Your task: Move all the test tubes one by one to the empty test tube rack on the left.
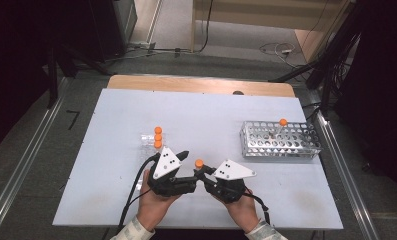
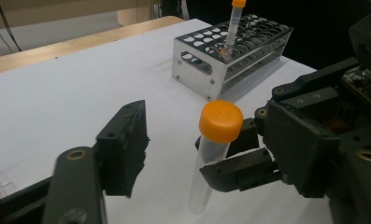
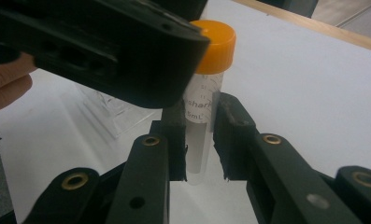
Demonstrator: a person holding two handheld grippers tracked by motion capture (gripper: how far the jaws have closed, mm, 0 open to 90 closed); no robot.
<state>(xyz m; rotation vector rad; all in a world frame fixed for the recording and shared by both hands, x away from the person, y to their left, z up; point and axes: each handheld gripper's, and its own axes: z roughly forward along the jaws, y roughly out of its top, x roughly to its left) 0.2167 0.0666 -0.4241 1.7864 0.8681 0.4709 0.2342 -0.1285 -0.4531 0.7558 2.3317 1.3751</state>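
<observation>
Orange-capped spares (image 1: 158,137) lie flat at mid-table, just ahead of your left gripper (image 1: 185,154); how many sit in that clear pile is hard to count. Your left gripper's jaws stand apart around the held tube's cap end without pressing it, as the left gripper view shows. Your right gripper (image 3: 199,135) is clamped on the tube (image 3: 203,116) just below its orange cap (image 2: 220,120), upright, held above the white table (image 1: 211,110) between your two hands. I'd read this as a hand-to-hand regrip or cap hold. Next: close the left jaws squarely on the cap, or pull clear, then carry the tube right to the metal rack (image 1: 281,140), where one tube (image 1: 280,127) already stands. The held tube's bottom end is blurred, and your left gripper covers part of the cap in the right gripper view.
</observation>
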